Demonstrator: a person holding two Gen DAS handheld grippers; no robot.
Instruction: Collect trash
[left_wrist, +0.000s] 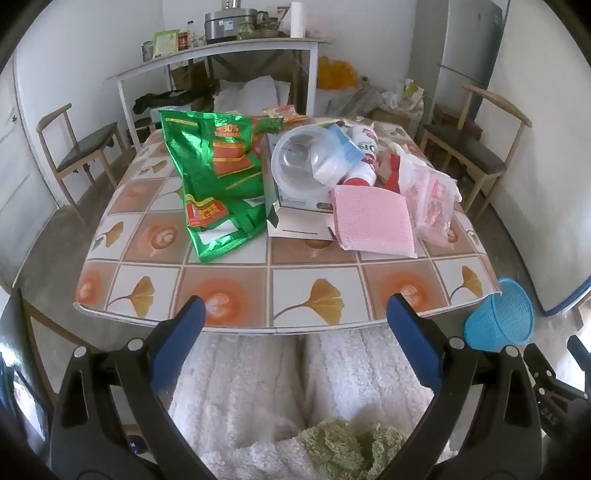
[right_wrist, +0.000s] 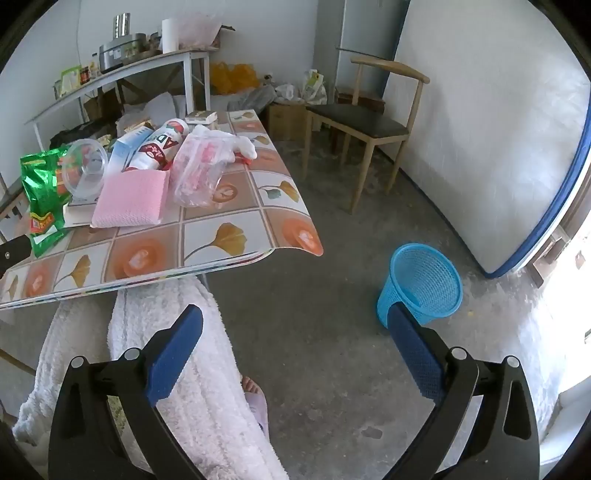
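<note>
Trash lies piled on the tiled table (left_wrist: 229, 291): a green foil bag (left_wrist: 218, 184), a clear plastic bowl (left_wrist: 295, 155) on a cardboard box (left_wrist: 299, 218), a pink cloth (left_wrist: 373, 221), a white and red bottle (left_wrist: 364, 155) and a clear plastic bag (left_wrist: 432, 199). The pile also shows in the right wrist view, with the pink cloth (right_wrist: 129, 203) and plastic bag (right_wrist: 199, 173). A blue mesh bin (right_wrist: 421, 284) stands on the floor right of the table. My left gripper (left_wrist: 295, 314) is open and empty before the table's near edge. My right gripper (right_wrist: 295, 321) is open and empty above the floor, left of the bin.
Wooden chairs stand at the left (left_wrist: 81, 144) and right (right_wrist: 369, 122) of the table. A white shelf table (left_wrist: 221, 55) with kitchenware is at the back. A mattress (right_wrist: 480, 129) leans on the right wall. The person's white-robed legs (right_wrist: 184, 369) are below.
</note>
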